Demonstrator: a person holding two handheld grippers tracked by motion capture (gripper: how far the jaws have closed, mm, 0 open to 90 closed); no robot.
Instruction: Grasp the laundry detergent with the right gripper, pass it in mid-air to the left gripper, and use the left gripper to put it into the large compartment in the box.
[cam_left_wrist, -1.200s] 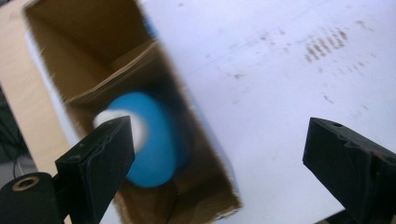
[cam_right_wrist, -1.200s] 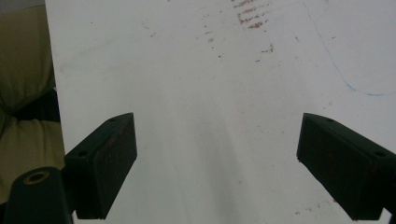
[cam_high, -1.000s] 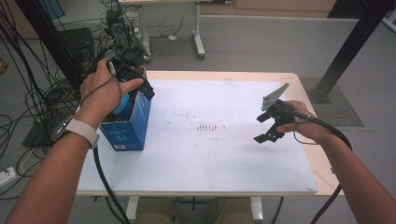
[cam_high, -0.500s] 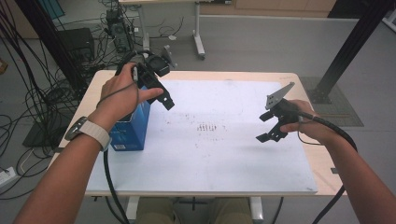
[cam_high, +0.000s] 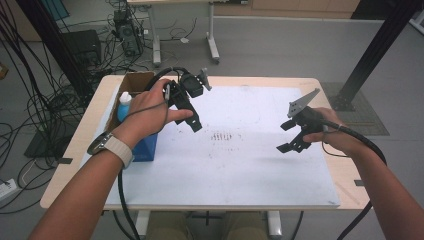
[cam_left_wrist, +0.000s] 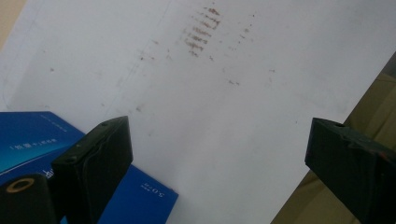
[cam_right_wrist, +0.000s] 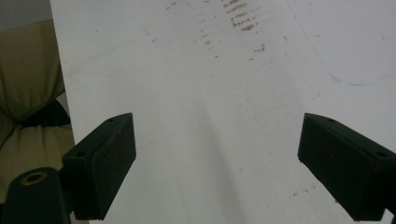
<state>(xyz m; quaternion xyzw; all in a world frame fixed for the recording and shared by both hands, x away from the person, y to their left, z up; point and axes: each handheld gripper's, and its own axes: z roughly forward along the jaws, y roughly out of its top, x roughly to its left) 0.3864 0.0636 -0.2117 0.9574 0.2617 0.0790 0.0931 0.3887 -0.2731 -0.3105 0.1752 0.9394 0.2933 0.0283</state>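
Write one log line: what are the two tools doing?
left tool: open, empty, beside blue box | right tool: open, empty, above white sheet

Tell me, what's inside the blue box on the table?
A white bottle with a blue cap stands inside the open blue box. The person's left hand covers most of the opening, so anything else inside is hidden.

Blue box, white-capped bottle, white sheet — brownish, perhaps rusty, smudges — black tools.

On the desk, the left gripper hangs open over the white sheet beside the blue box at the left edge, while the right gripper hovers open near the right edge.
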